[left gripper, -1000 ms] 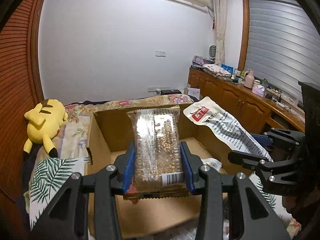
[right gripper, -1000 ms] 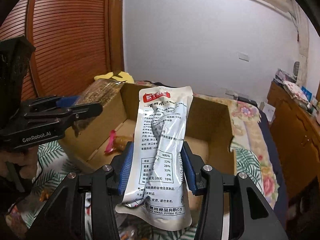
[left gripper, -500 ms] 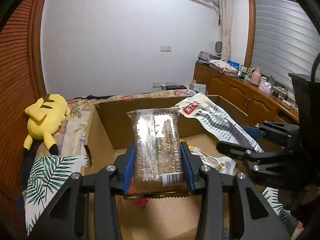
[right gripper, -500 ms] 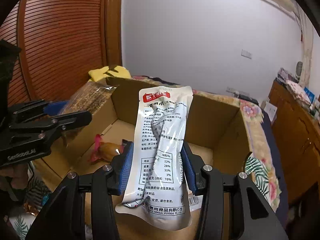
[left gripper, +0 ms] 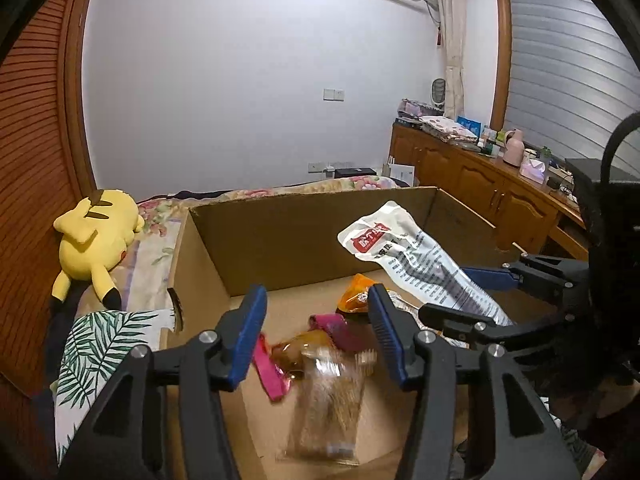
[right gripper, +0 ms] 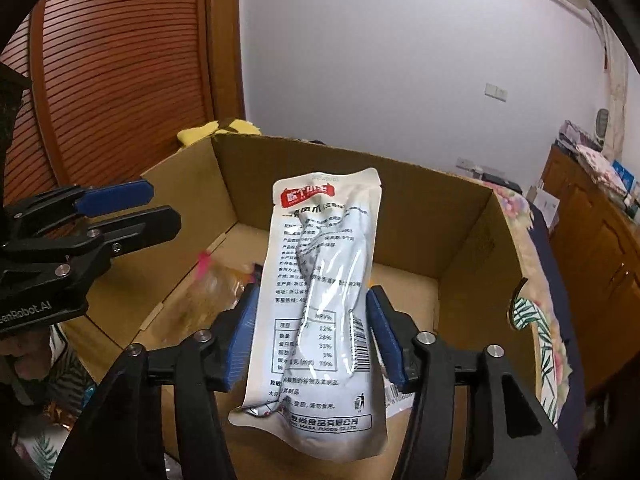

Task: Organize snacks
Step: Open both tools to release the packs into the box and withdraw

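An open cardboard box lies on the bed. My left gripper hangs over it with its jaws opening and nothing between them. Below it a clear packet of brown grains drops, blurred, onto the box floor. My right gripper holds a white printed pouch upright over the box. Its jaws are opening, and the pouch's edges still touch the blue pads. The left wrist view shows that pouch and the right gripper at the right. The left gripper appears at the left of the right wrist view.
An orange packet and pink wrappers lie on the box floor. A yellow plush toy rests on the bed left of the box, beside a slatted wooden door. A wooden cabinet with clutter runs along the right wall.
The left jaws have spread and let go of the clear grain packet, which falls into the box. The right jaws stand slightly wider, with the white pouch still upright between them.
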A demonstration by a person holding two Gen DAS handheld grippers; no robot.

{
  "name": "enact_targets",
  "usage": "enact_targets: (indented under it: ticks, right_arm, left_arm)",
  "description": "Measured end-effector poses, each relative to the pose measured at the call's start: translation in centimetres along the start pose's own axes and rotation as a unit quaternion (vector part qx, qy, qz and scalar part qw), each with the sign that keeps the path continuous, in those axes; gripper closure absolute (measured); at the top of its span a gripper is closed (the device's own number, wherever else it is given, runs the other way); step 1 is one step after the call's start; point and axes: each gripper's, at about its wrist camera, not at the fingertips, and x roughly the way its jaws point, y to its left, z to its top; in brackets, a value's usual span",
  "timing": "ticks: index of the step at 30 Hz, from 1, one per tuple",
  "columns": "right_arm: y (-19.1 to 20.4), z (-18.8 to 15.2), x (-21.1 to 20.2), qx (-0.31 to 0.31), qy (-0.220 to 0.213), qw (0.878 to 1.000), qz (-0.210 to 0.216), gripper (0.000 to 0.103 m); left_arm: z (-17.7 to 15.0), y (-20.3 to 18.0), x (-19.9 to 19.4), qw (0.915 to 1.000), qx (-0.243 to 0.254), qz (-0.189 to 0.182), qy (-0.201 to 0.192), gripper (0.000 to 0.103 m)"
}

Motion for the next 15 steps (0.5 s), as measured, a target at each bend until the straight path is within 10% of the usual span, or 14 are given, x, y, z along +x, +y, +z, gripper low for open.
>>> enact_targets:
  ticks: [15]
  right_arm:
    - [0.4,-0.1,-4.4,0.016,-0.023,1.000,-0.011,0.038]
  left_arm:
    - [-0.1,-0.7,-7.1,0.9995,0.018,0.014,-0.021,0.043]
